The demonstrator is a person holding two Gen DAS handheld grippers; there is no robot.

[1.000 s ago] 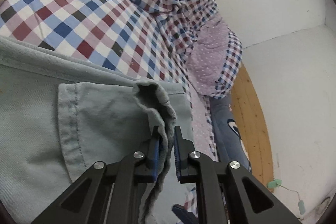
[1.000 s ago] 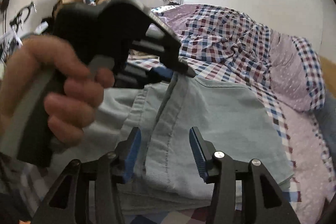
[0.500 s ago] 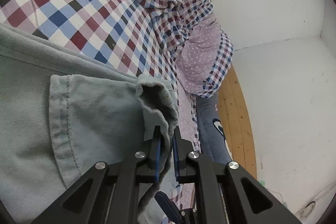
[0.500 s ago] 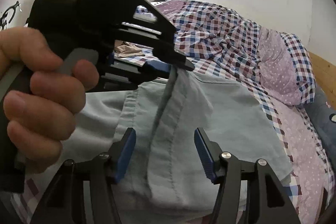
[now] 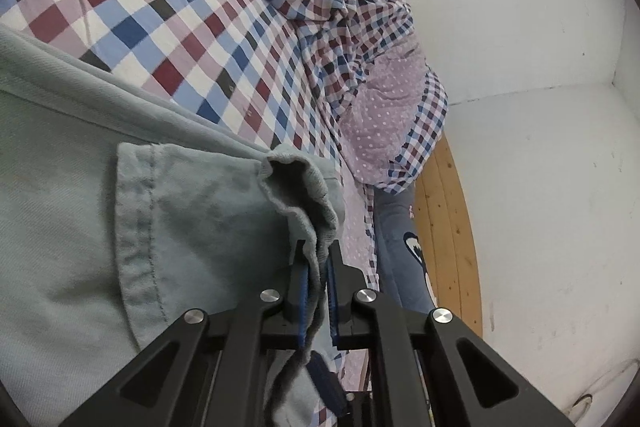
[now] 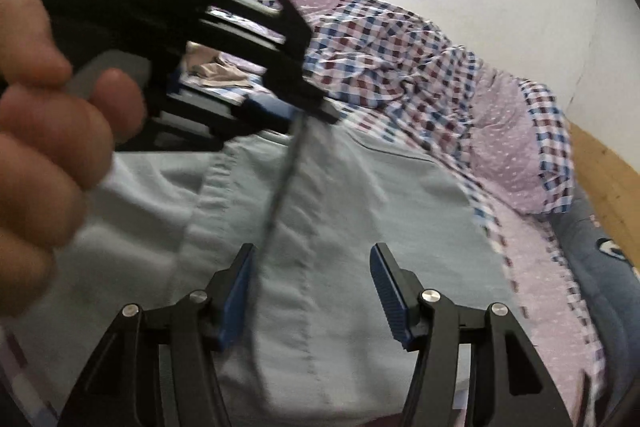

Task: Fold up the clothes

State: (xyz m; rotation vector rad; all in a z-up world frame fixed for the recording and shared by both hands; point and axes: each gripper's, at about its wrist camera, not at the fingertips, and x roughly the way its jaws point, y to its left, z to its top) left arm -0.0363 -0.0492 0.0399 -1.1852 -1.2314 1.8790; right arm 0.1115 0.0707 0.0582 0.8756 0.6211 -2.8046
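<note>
Left wrist view: left gripper (image 5: 319, 269) clamped narrow on a bunched edge of the pale grey-green denim garment (image 5: 80, 195); the rest of it lies left of the fingers over the red, blue and white checked bed sheet (image 5: 168, 27)

Right wrist view: right gripper (image 6: 312, 291) spread wide, holding nothing; the garment lies between and ahead of its blue-padded fingers (image 6: 236, 291). A hand (image 6: 44, 151) holds the left gripper up-left, pinching the raised fold
</note>
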